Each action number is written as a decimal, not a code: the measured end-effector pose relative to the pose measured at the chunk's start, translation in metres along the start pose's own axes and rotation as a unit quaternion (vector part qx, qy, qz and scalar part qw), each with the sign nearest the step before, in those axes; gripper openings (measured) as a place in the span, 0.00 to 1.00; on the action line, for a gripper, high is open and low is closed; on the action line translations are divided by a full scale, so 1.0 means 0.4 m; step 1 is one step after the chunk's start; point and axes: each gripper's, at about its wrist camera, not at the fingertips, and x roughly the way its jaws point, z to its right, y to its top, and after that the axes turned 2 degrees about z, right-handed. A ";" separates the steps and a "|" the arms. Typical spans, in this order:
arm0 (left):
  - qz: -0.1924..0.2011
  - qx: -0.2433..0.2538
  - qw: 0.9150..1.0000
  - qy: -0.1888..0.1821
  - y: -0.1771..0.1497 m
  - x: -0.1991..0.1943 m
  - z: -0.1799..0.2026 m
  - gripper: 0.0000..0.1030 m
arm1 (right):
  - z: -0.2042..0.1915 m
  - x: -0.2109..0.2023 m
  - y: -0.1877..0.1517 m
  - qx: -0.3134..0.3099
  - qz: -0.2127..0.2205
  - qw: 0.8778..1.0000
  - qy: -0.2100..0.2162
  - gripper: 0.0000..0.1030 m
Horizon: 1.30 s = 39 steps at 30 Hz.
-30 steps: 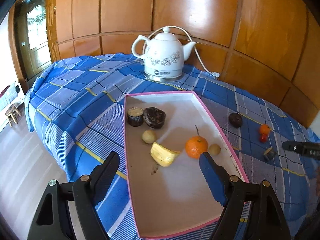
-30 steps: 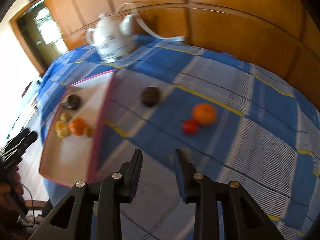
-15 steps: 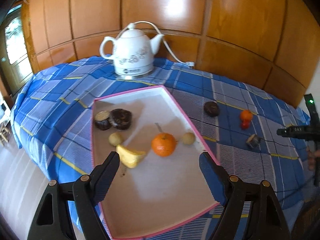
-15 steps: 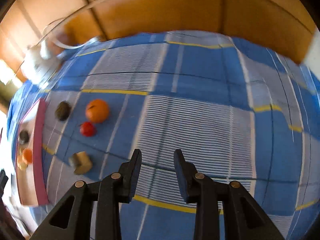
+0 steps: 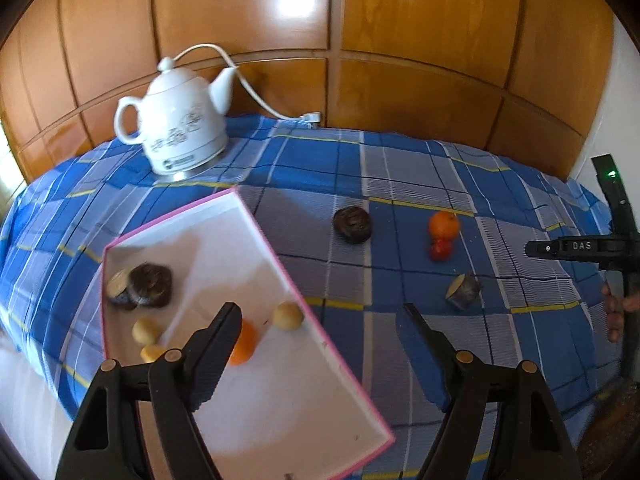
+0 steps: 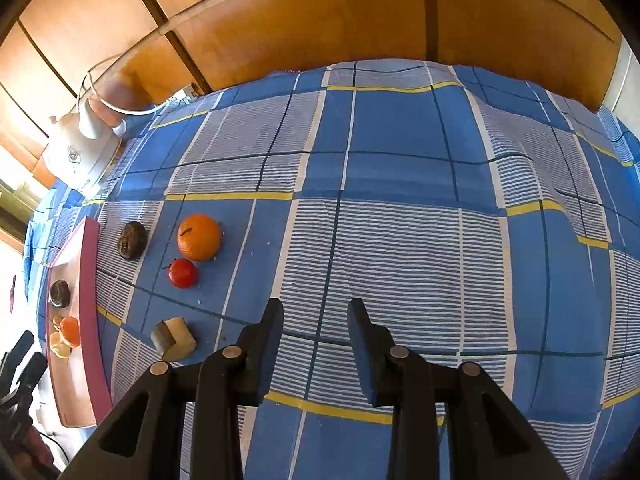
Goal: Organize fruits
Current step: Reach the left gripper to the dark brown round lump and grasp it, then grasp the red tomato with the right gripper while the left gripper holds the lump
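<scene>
1. The left tongs (image 5: 320, 330) stand wide apart over the near right rim of the pink-edged tray (image 5: 280, 264), with nothing between them; their jaws have just been closing slightly.
2. The right tongs (image 6: 315, 312) are nearly together, a narrow gap showing, clamped on nothing, above bare blue checked cloth (image 6: 400, 240) well right of the tray.
3. Inside the tray lie a dark wrinkled fruit (image 5: 151, 285) touching a cut dark fruit (image 5: 118, 286), 2 small pale round fruits (image 5: 287, 316), a yellow piece (image 5: 151, 353) and an orange (image 5: 244, 342), partly hidden by the left finger.
4. On the surface right of the tray lie 4 things: a dark wrinkled fruit (image 6: 132, 240) nearest its rim, an orange (image 6: 199, 237) beyond it, a small red fruit (image 6: 183, 273) just beside the orange, and a cut fruit piece (image 6: 174, 338) nearest the right tongs.
5. A white electric kettle (image 5: 180, 136) stands behind the tray, against the wood panelling (image 5: 400, 40).
</scene>
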 end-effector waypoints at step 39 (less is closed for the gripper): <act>-0.092 -0.007 0.994 -0.057 0.146 0.342 0.058 0.44 | -0.051 -0.008 0.002 -0.035 -0.001 0.999 0.026 0.33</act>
